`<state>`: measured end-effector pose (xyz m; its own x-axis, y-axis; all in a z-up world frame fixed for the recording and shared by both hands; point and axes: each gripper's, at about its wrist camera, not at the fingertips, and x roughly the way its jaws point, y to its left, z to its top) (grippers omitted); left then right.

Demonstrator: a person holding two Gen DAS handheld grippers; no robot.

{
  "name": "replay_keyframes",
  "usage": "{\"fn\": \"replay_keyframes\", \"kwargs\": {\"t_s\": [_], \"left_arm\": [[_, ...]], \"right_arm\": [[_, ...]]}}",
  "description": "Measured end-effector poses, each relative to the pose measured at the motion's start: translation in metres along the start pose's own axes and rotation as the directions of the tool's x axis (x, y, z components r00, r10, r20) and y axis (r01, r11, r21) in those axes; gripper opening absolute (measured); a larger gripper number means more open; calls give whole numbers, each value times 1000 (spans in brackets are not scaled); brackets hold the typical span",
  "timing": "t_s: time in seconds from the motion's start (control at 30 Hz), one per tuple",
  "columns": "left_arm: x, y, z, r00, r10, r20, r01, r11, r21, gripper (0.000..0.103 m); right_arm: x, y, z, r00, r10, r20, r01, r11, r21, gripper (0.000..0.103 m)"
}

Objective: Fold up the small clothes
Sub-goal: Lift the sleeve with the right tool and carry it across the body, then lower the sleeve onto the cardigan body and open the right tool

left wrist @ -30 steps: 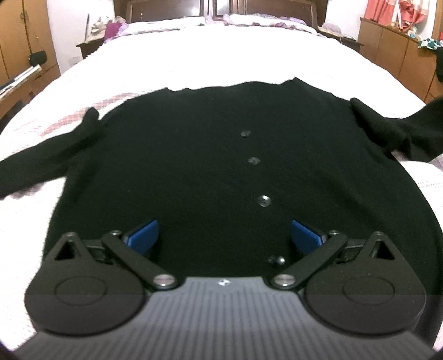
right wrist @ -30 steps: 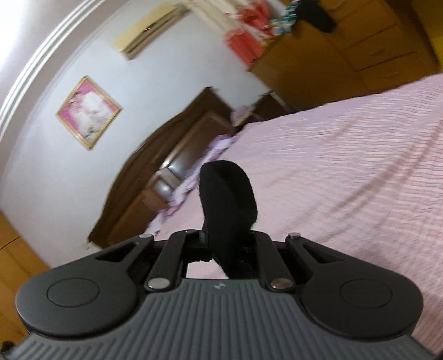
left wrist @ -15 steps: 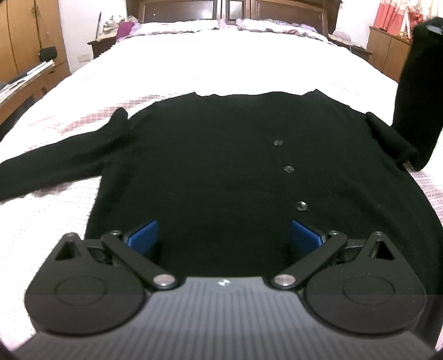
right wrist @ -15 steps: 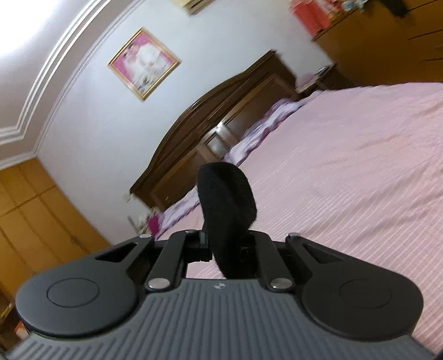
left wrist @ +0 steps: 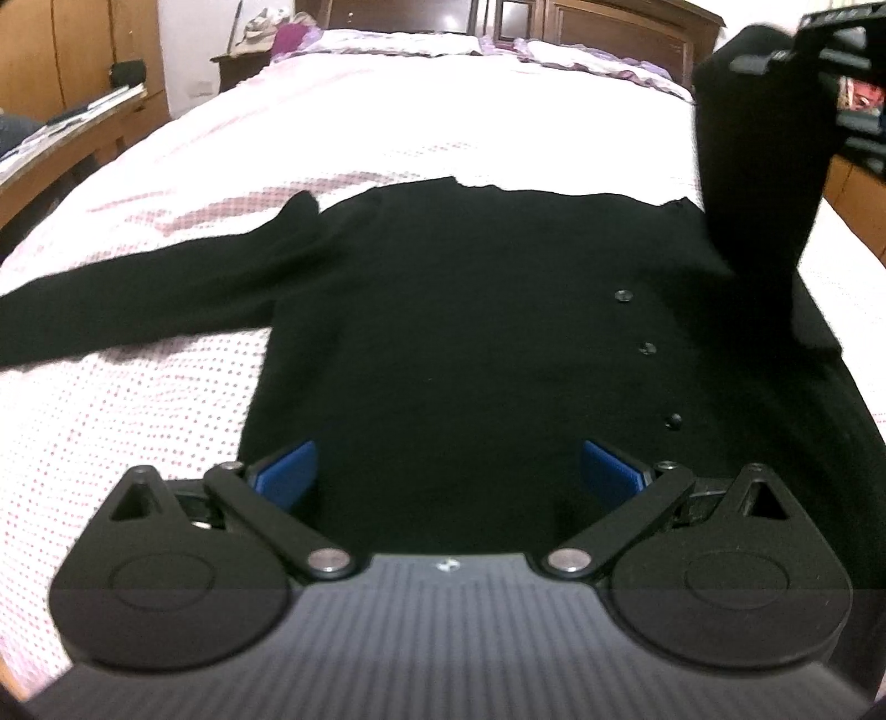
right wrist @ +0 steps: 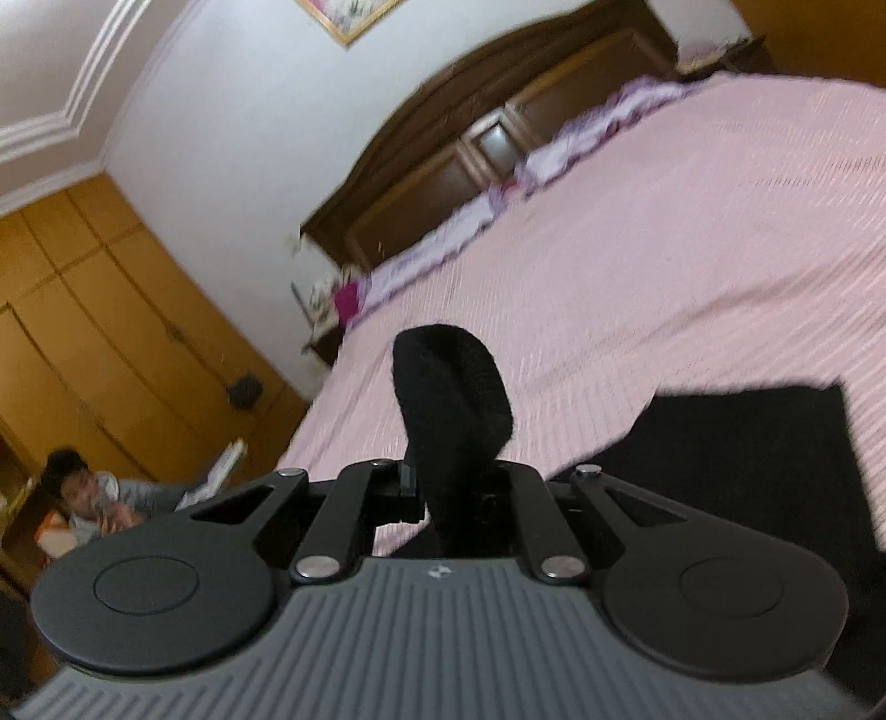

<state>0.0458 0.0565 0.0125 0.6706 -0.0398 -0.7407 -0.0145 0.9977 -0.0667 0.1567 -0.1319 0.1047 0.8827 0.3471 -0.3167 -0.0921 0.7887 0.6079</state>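
A black buttoned cardigan [left wrist: 470,343] lies flat on the bed, its left sleeve [left wrist: 127,315] stretched out to the left. My left gripper [left wrist: 447,471] hovers open above its lower hem, blue pads wide apart, nothing between them. The right sleeve [left wrist: 758,183] is lifted above the cardigan's right side, hanging from my right gripper [left wrist: 819,39] at the top right of the left wrist view. In the right wrist view that gripper [right wrist: 454,487] is shut on the sleeve cuff [right wrist: 448,399], which sticks up between the fingers. A piece of the cardigan body [right wrist: 742,443] shows below.
The bed has a pink dotted cover [left wrist: 387,127] and a dark wooden headboard [right wrist: 470,149]. Wooden wardrobes [right wrist: 83,310] stand to the left, with a nightstand [left wrist: 243,61] by the headboard. A person [right wrist: 88,493] sits low beside the wardrobes.
My right gripper has carried the sleeve inward over the cardigan's right side. The left gripper's view has shifted left, so the buttons now sit further right. The left gripper stays open.
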Motion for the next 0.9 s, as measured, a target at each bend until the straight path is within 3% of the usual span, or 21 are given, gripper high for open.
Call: {"fn": "replay_keyframes", "kwargs": {"t_s": [0.27, 0.53, 0.77, 0.83, 0.9], "left_arm": [[3, 13, -8, 1000, 0, -21, 0, 999, -33, 103], [3, 15, -9, 1000, -4, -18, 3, 999, -44, 103], [4, 14, -9, 1000, -1, -20, 1, 999, -44, 103], [4, 14, -9, 1000, -2, -21, 1, 999, -49, 103], [3, 15, -8, 1000, -6, -18, 5, 999, -51, 103]], "right_arm": [[38, -15, -54, 989, -5, -148, 3, 1000, -17, 9], [62, -49, -53, 971, -4, -241, -5, 999, -36, 9], [78, -51, -69, 944, -5, -331, -7, 999, -35, 10], [80, -51, -74, 936, -7, -351, -7, 999, -37, 12], [83, -51, -78, 928, -8, -373, -7, 999, -37, 23]]}}
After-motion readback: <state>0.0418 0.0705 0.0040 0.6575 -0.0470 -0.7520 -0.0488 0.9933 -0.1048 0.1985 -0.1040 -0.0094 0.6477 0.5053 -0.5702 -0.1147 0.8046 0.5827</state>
